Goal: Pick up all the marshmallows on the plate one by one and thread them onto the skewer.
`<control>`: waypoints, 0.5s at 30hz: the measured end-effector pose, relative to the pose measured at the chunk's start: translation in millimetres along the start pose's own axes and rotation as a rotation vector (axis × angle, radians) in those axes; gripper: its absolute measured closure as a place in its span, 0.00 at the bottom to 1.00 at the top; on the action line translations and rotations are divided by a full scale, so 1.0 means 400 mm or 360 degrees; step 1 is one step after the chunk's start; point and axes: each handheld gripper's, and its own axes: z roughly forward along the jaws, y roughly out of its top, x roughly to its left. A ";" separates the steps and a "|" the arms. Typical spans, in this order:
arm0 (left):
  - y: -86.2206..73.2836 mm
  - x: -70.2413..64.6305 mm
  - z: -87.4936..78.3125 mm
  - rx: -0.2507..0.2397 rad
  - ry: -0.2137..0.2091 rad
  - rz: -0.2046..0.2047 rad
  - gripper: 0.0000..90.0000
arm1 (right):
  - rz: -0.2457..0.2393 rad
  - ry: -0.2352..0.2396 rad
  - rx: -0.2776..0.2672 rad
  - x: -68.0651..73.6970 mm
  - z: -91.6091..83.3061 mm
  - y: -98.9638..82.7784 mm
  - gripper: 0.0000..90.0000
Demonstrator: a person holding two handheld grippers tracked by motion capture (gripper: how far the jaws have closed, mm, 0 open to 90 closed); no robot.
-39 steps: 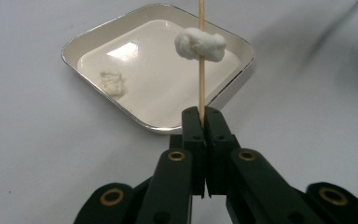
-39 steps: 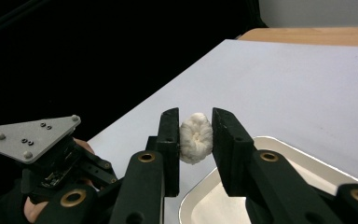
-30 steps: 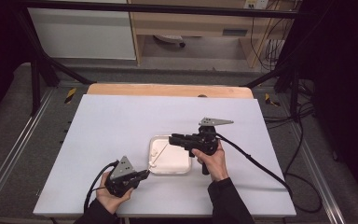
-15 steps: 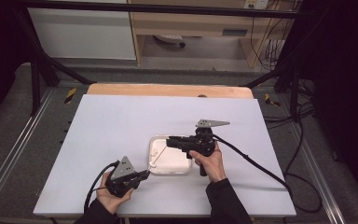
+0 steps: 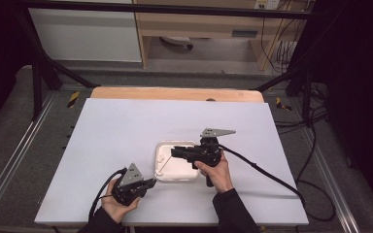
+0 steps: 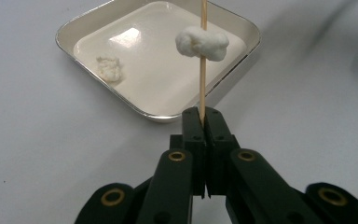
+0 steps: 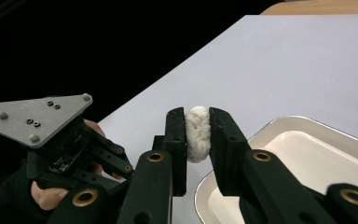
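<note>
Right gripper view: the right claw (image 7: 198, 135) pinches a white lump (image 7: 197, 132) above the near rim of the tray (image 7: 279, 127). The left claw (image 6: 203, 122) clamps a skewer (image 6: 202, 79) that points straight out from it over the tray, one lump (image 6: 201, 43) already threaded. The skewer's tip probably lies just left of the right claw.
</note>
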 end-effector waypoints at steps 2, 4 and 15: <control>0.000 -0.001 0.002 0.0010 0.0002 0.0004 0.99 | -0.0010 -0.0010 0.0013 0.000 0.003 -0.004 0.87; 0.000 -0.001 0.003 0.0015 0.0001 0.0001 0.99 | -0.0019 -0.0012 0.0015 0.000 0.005 -0.007 0.88; 0.001 -0.009 0.008 0.0062 0.0020 0.0035 0.99 | -0.0034 -0.0008 0.0040 0.005 0.015 -0.022 0.89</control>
